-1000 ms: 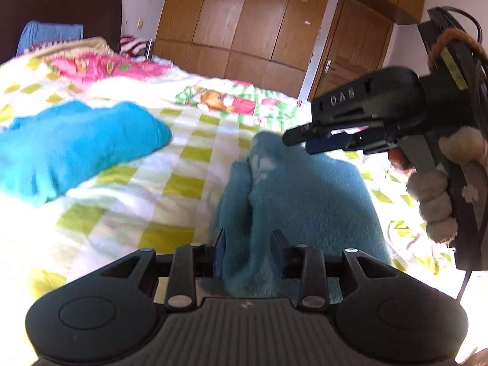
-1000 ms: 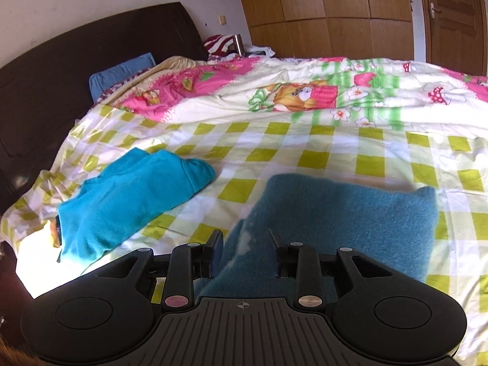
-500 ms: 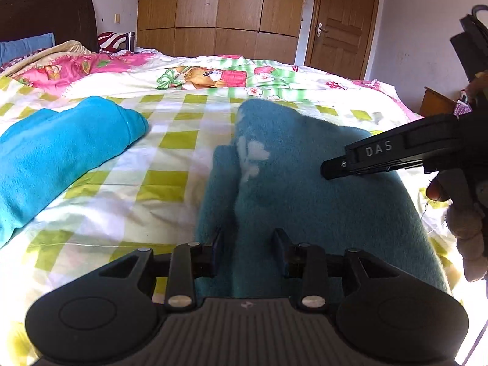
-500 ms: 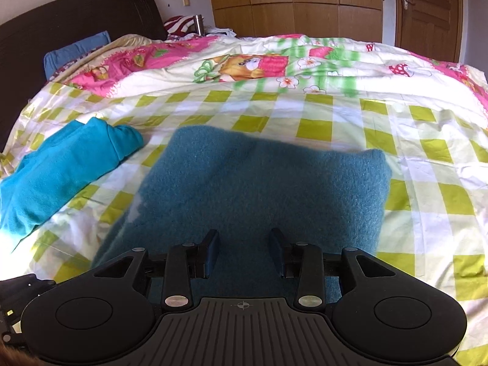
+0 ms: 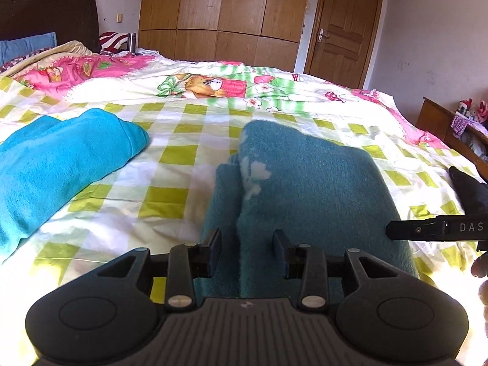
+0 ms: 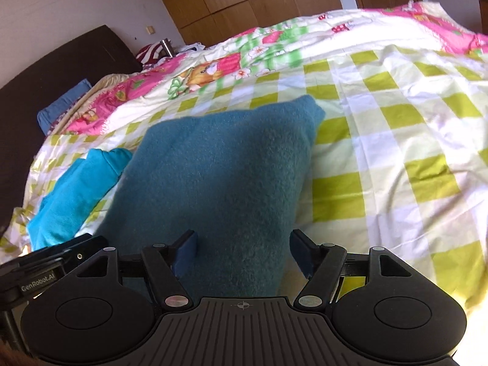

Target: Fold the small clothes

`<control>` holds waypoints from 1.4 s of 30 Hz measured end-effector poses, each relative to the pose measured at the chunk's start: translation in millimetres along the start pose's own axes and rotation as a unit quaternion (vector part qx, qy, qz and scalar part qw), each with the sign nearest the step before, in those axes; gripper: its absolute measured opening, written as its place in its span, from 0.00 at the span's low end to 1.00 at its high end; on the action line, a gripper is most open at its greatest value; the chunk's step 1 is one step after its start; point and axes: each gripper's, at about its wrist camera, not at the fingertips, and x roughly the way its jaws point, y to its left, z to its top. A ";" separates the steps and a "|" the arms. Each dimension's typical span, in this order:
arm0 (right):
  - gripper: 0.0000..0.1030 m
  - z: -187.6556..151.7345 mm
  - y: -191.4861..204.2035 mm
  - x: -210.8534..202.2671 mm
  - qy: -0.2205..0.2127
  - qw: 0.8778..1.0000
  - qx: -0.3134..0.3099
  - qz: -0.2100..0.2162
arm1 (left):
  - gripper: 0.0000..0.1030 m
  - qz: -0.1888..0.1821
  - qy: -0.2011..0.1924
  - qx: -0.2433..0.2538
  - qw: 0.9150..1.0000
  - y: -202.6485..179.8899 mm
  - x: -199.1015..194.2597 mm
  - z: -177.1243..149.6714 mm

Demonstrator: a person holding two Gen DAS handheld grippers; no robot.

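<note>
Checked bedspread [image 5: 170, 180]; wooden wardrobe [image 5: 219, 15] behind; both tools spread over dark teal garment [image 6: 219, 183].

Both wrist views low and close over the bed [image 5: 183, 183], facing the wardrobe [image 5: 213, 15], sharing the teal cloth [image 6: 219, 167]

Dark teal fleece garment [image 5: 308, 183] lying folded on bed [image 5: 170, 189], fuzzy nap, pale cloud-like patches showing near left fold edge. Layers stacking at left side, lower layer peeking out beside upper one. Near end reaching under both cameras; far end forming rounded corner [image 6: 308, 106]. Bright turquoise garment [image 5: 61, 158] lying folded to its left, apart from it, smoother fabric, rounded end pointing toward teal piece.
</note>
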 end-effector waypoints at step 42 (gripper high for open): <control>0.40 26.4 -68.3 -6.6 -0.018 0.995 0.057 -0.079 | 0.69 -0.089 0.068 0.036 0.993 -90.3 88.6 21.5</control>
